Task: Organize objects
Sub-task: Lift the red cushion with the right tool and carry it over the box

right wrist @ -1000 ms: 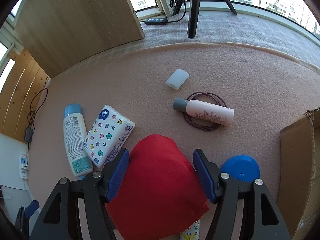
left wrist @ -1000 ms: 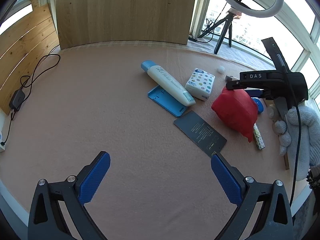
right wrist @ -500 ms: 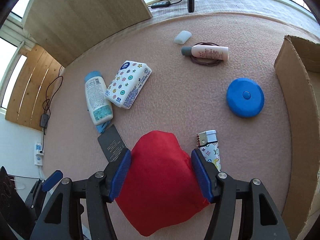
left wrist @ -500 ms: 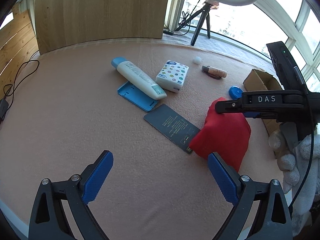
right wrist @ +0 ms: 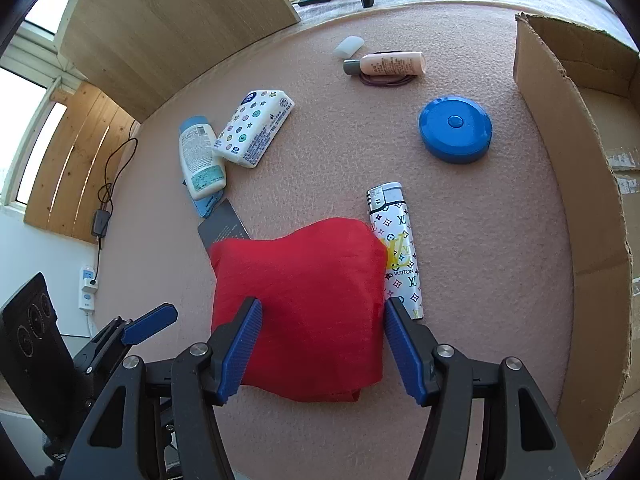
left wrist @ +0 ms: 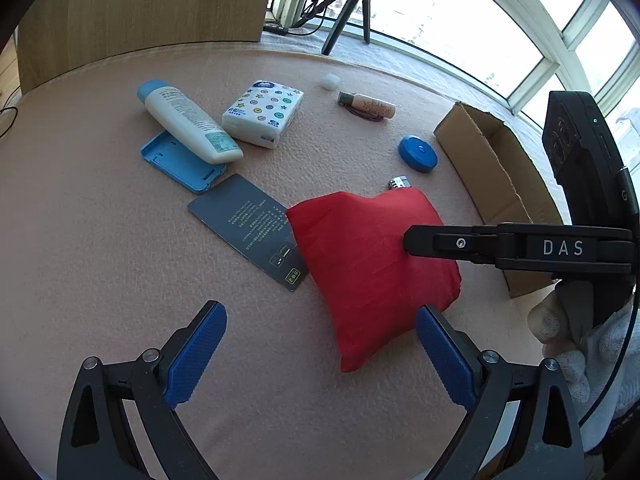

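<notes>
Gripping the red pouch (right wrist: 304, 300), the right gripper (right wrist: 322, 344) hangs over the table.

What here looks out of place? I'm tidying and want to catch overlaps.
The red pouch, between the right gripper's fingers, overlaps the patterned lighter and dark card. The lotion bottle lies across the blue case.

bright daylight pours in from the windows (left wrist: 460, 20), which are blown out to white. soft, short shadows fall on the table (left wrist: 100, 240). both views are sharp, with heavy fisheye bending and dark corners.
</notes>
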Motion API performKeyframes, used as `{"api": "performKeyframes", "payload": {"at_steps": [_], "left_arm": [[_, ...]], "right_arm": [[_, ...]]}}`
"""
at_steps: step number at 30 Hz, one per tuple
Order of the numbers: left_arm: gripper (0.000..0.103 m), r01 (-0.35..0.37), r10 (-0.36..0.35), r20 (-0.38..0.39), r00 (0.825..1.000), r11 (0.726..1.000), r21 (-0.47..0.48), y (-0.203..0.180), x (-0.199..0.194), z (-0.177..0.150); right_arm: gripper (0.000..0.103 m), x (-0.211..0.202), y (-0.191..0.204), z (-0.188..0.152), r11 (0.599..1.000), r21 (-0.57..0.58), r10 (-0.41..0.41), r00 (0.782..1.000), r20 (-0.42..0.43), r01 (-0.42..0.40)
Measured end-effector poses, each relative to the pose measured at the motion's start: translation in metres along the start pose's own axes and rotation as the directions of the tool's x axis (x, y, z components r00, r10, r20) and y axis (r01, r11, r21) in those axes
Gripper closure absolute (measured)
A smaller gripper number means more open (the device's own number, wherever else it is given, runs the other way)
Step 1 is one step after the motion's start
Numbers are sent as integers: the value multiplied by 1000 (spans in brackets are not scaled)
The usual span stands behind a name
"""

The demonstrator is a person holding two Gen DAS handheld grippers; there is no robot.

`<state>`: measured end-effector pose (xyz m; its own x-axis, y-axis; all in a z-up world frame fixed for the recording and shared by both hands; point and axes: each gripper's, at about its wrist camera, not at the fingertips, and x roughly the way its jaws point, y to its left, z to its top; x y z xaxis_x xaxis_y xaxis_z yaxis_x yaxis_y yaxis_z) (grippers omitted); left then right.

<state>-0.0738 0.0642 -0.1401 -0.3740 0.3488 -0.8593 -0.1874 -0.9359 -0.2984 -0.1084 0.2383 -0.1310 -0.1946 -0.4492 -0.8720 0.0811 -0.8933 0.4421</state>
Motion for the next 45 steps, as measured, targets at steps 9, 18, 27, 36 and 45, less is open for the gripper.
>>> {"api": "performKeyframes", "payload": {"at_steps": [9, 18, 27, 36, 45], "left_arm": [[17, 68, -68, -39, 997, 998, 6, -7, 23, 10], [36, 152, -152, -69, 986, 988, -4, -14, 39, 14], [39, 170, -170, -58, 984, 985, 1, -29, 30, 16], [40, 179, -182, 20, 983, 979, 97, -76, 3, 35], [40, 229, -244, 45, 969, 949, 217, -155, -1, 54]], "right_arm": [[44, 5, 5, 0, 1000, -14, 12, 1000, -6, -12], [50, 5, 11, -4, 998, -54, 9, 1000, -14, -10], [53, -13, 15, -6, 997, -75, 29, 999, 20, -27], [53, -73, 2, -5, 997, -80, 28, 991, 133, -18], [53, -137, -47, -13, 999, -5, -31, 969, 245, 34]]}}
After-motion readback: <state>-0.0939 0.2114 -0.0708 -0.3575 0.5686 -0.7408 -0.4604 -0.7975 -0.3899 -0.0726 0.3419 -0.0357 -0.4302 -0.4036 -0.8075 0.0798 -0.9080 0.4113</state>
